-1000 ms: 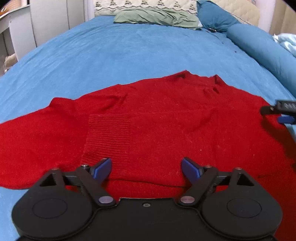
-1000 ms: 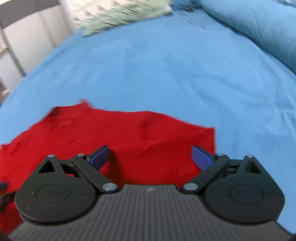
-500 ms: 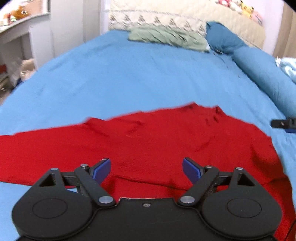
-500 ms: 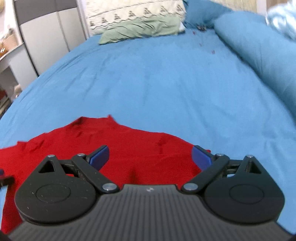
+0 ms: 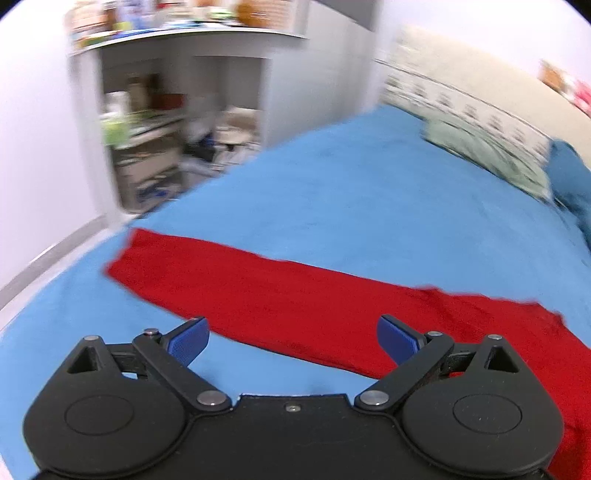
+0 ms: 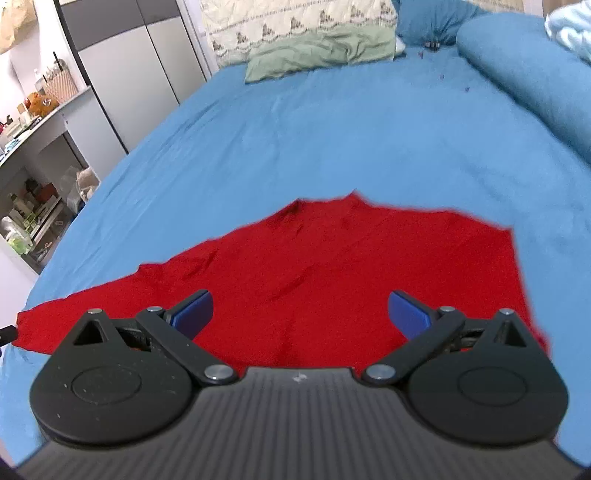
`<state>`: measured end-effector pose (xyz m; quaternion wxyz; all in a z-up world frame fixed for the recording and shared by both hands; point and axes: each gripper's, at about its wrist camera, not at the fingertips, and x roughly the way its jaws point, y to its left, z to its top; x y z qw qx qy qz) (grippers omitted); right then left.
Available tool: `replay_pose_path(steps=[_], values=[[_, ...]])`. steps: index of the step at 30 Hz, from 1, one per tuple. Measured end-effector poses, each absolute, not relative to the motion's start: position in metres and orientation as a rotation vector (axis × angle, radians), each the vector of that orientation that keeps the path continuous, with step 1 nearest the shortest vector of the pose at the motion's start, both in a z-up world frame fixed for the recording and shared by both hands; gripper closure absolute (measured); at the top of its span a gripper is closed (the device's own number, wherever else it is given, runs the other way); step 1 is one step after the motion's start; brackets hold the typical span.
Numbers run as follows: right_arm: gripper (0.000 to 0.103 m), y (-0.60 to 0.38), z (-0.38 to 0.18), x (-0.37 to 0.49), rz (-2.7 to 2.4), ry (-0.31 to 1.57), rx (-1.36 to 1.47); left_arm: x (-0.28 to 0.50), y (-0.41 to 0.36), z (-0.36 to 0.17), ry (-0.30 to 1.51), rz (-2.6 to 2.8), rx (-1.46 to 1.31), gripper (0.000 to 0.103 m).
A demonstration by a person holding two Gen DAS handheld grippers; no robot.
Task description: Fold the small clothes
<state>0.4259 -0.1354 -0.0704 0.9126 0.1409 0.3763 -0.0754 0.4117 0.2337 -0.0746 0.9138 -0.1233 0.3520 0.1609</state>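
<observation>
A red knitted sweater [image 6: 332, 266] lies flat on the blue bedsheet [image 6: 332, 129]. In the left wrist view its long sleeve [image 5: 295, 299] stretches out to the left, ending in a cuff near the bed's edge. My left gripper [image 5: 293, 339] is open and empty, above the sleeve's near edge. My right gripper [image 6: 301, 314] is open and empty, above the sweater's body, with the collar beyond it.
A green pillow [image 6: 321, 51] and patterned headboard cushion [image 6: 295, 22] lie at the bed's far end. A blue bolster [image 6: 528, 70] runs along the right side. Cluttered grey shelves [image 5: 166, 129] stand past the bed's left edge.
My left gripper has swung left from the sweater's body to the outstretched sleeve. My right gripper has pulled back, so more of the sweater's body shows. Both stay open.
</observation>
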Motion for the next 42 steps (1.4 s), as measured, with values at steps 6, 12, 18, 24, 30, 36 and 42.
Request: replay_pose_path(steps=[6,12,18,24,30,36,42], values=[[0.0,-0.091,-0.102,0.438,-0.139,0.817,0.266,0.415,0.309,-0.109,0.708,0.465,-0.377,0.012],[0.0,-0.059,-0.128,0.444,-0.132,0.844,0.218,0.437,0.338,-0.14,0.714,0.474,-0.484,0.035],[0.0,-0.039,-0.143,0.454,-0.136,0.861,0.177,0.453,0.347,-0.158,0.751,0.484,-0.478,0.045],[0.0,-0.033,-0.145,0.46,-0.155,0.856,0.187,0.459,0.352,-0.165,0.757,0.517,-0.451,0.053],[0.0,-0.032,-0.144,0.462,-0.164,0.838,0.197,0.47,0.362,-0.167,0.731,0.574,-0.463,0.095],[0.0,-0.042,-0.143,0.46,-0.171,0.821,0.239,0.474,0.336,-0.141,0.663,0.563,-0.416,0.098],[0.0,-0.071,-0.124,0.452,-0.184,0.772,0.262,0.484,0.244,-0.08,0.549,0.37,-0.227,0.098]])
